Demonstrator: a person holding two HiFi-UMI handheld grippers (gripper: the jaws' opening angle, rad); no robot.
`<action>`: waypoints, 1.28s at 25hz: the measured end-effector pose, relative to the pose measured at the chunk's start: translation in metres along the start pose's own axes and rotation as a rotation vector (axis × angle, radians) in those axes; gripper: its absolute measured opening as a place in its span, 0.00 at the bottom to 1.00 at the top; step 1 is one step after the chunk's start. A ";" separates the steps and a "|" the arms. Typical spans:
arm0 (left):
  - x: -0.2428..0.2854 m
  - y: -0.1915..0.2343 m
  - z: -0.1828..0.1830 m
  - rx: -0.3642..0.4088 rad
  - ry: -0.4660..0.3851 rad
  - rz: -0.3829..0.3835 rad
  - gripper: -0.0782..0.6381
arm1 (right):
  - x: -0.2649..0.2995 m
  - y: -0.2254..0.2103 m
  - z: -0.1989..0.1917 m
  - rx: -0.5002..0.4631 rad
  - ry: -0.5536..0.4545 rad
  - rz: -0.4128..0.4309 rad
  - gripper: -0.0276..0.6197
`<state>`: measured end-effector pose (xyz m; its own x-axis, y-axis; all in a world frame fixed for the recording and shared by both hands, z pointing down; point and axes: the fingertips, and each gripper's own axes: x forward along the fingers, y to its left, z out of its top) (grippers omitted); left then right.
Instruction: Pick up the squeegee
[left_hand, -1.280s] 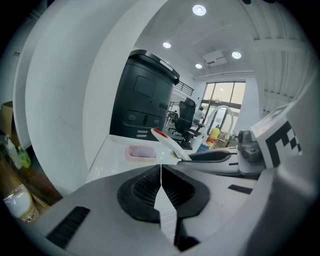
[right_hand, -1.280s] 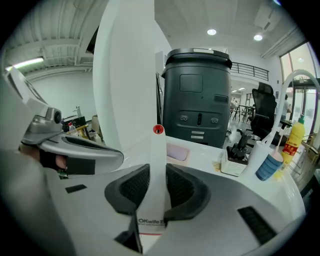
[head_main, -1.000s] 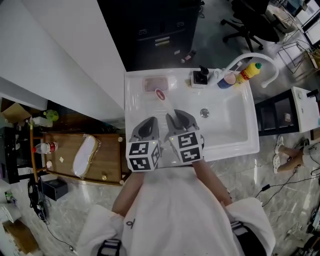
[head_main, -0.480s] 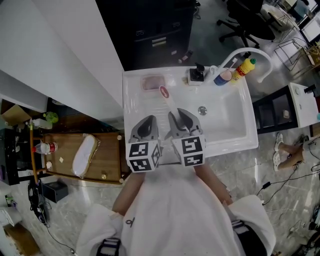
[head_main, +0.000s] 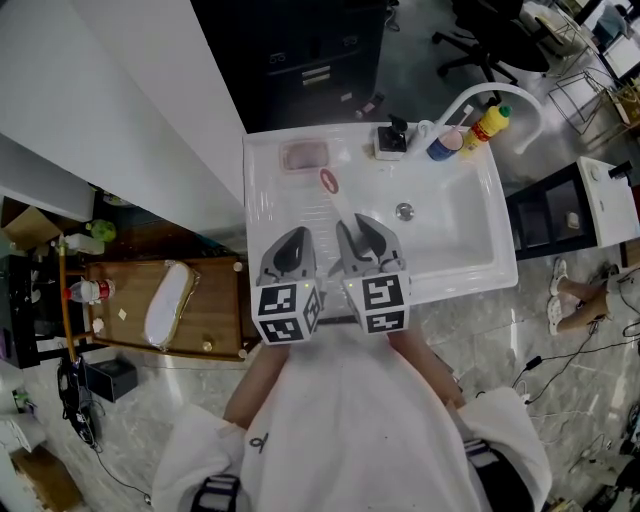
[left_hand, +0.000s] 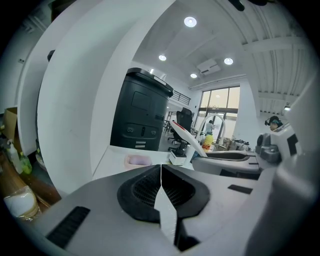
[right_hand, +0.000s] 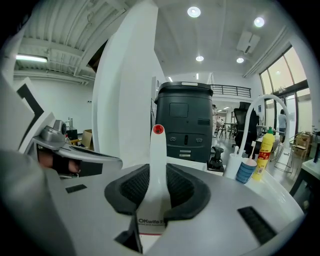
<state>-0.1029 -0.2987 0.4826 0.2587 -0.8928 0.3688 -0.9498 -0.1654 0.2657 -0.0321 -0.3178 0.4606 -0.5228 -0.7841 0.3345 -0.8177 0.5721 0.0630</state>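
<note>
- A white sink (head_main: 480, 272) with a ribbed drainboard on its left fills the middle of the head view. A curved white tap (head_main: 480, 100) rises at its back right corner.
- The right gripper (head_main: 358, 240) hangs over the drainboard, near the sink's front edge. Its tongs are part-way closed and clamp the squeegee's white handle between the black pads.
- To do this step well, the grip should likely stay firm and the lift go straight up. The free end must clear the soap dish (head_main: 303, 157) and the tap.
- The left gripper (head_main: 293, 250) sits just beside the right one. Its tongs are pressed together with nothing between them.
- The squeegee (head_main: 338, 203) appears raised off the sink, held only by the right gripper.
- Its long axis runs away from the person toward the back of the sink. The red-tipped narrow end (right_hand: 157, 131) leads and tilts upward.
- The wider end with a printed label lies nearest the person, under the tongs.
- A yellow bottle (head_main: 488, 125) and a blue cup (head_main: 445, 148) stand by the tap, well apart from the squeegee.
</note>
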 end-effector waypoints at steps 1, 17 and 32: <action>0.000 -0.001 -0.001 0.001 -0.001 -0.001 0.15 | -0.001 0.000 0.000 -0.001 0.000 -0.001 0.21; 0.005 -0.008 0.002 0.010 -0.016 -0.008 0.15 | -0.003 -0.008 0.000 -0.020 -0.008 -0.019 0.21; 0.000 0.002 0.001 0.011 -0.016 0.012 0.15 | -0.001 0.001 -0.002 -0.022 -0.005 -0.007 0.21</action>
<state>-0.1051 -0.2990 0.4825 0.2445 -0.9014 0.3573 -0.9547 -0.1591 0.2516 -0.0323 -0.3159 0.4626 -0.5184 -0.7894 0.3290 -0.8160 0.5716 0.0857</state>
